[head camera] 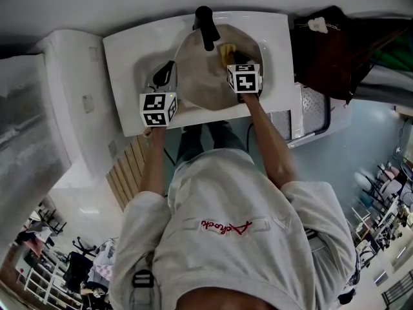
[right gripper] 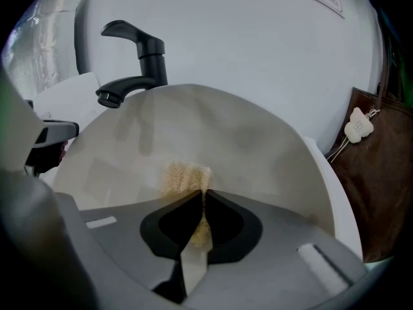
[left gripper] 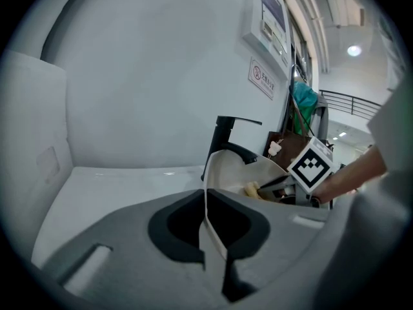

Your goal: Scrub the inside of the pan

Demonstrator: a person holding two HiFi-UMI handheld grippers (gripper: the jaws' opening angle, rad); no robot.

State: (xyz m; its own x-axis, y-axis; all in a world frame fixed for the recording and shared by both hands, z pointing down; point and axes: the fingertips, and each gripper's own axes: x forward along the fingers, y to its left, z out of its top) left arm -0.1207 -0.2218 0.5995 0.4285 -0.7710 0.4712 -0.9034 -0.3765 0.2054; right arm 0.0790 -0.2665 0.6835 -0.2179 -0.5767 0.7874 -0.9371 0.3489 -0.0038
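A cream pan stands tilted in the white sink, its inside facing me. My left gripper is shut on the pan's left rim; in the left gripper view the thin rim runs straight between the closed jaws of my left gripper. My right gripper is shut on a yellow sponge held against the pan's inner wall. The right gripper view shows the sponge pinched in my right gripper and pressed on the pan's inside.
A black faucet juts over the pan's top edge, with its spout close above the rim. A brown bag hangs to the right of the sink. A white wall rises just behind.
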